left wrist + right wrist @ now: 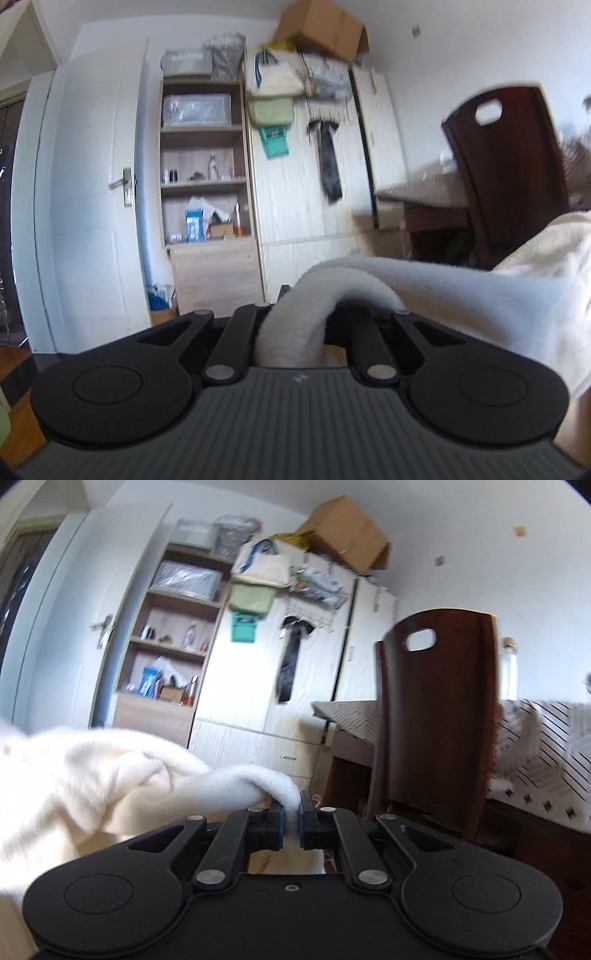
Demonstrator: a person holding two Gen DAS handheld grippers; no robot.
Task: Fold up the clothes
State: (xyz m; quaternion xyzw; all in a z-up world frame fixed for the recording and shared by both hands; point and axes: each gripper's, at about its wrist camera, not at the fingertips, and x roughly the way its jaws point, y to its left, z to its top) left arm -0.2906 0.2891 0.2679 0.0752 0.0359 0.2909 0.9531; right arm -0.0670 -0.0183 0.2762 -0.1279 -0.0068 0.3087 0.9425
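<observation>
A white fleecy garment (461, 295) is held up in the air between both grippers. My left gripper (295, 295) is shut on one edge of it; the fabric loops over the jaws and hides the fingertips, then stretches away to the right. In the right wrist view the same garment (92, 775) hangs to the left in loose folds. My right gripper (291, 812) is shut on a bunched corner of it, pinched between the blue pads (281, 818).
A dark wooden chair (436, 720) stands close ahead, also in the left wrist view (509, 166). Behind it is a table with a patterned cloth (546, 746). A pale wardrobe (306, 184), open shelves (203, 166) and a white door (88, 192) line the far wall.
</observation>
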